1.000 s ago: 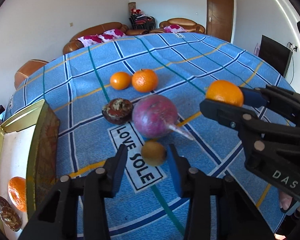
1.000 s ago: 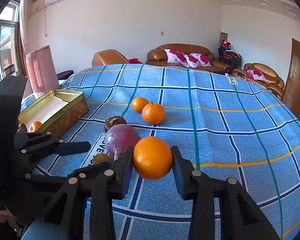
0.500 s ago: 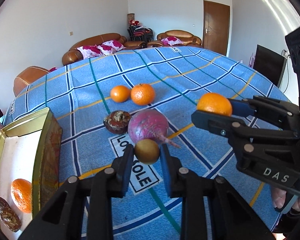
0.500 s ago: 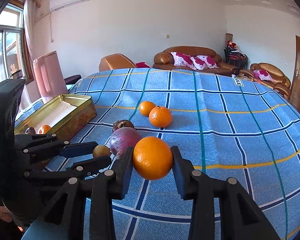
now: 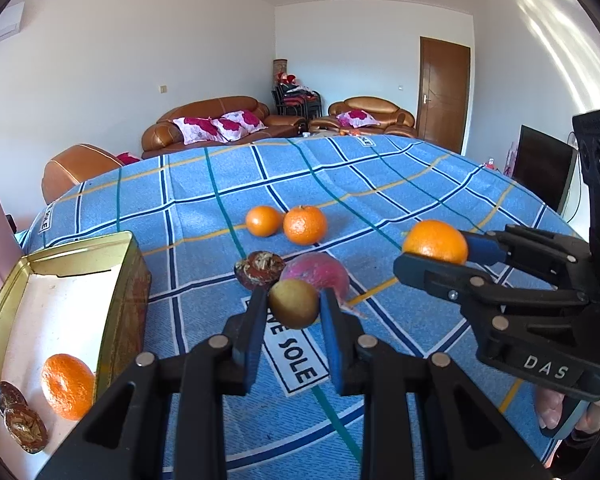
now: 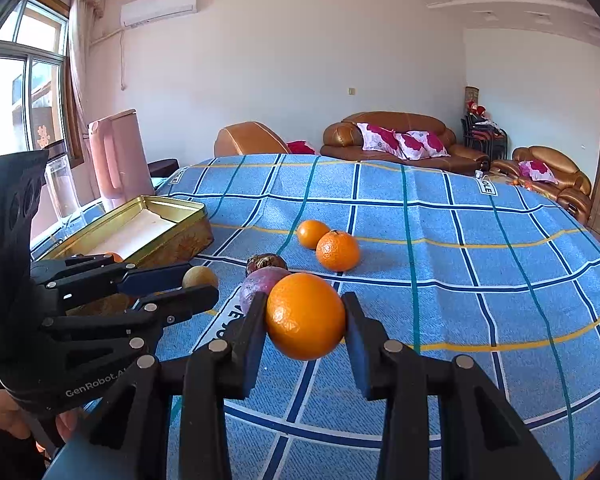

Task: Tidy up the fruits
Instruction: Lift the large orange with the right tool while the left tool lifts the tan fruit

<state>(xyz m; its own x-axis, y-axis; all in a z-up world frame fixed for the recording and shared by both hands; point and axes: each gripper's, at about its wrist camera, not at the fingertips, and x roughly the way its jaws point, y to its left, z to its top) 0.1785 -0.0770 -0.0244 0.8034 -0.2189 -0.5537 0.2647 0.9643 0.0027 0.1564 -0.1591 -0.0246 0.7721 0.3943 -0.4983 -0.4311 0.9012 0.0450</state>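
Note:
My left gripper (image 5: 294, 310) is shut on a small yellow-brown fruit (image 5: 294, 309), lifted off the blue checked cloth (image 5: 380, 184). My right gripper (image 6: 305, 318) is shut on a large orange (image 6: 305, 316), held above the cloth; that orange (image 5: 435, 241) also shows at the right of the left wrist view. On the cloth lie a purple-red round fruit (image 5: 320, 270), a dark brown fruit (image 5: 260, 268) and two oranges (image 5: 305, 225) side by side. A gold tin (image 5: 76, 300) at the left holds an orange (image 5: 67, 386) and two dark brown pieces (image 5: 20, 420).
A pink jug (image 6: 114, 156) and a clear glass (image 6: 62, 192) stand beyond the tin. A white "LOVE SOLE" label (image 5: 296, 352) is sewn on the cloth under my left gripper. Brown sofas (image 6: 396, 140) stand behind the table. A hand (image 6: 8, 416) holds the left gripper.
My left gripper closed on the small yellow-brown fruit and lifted it off the cloth. My right gripper kept its hold on the large orange and barely moved.

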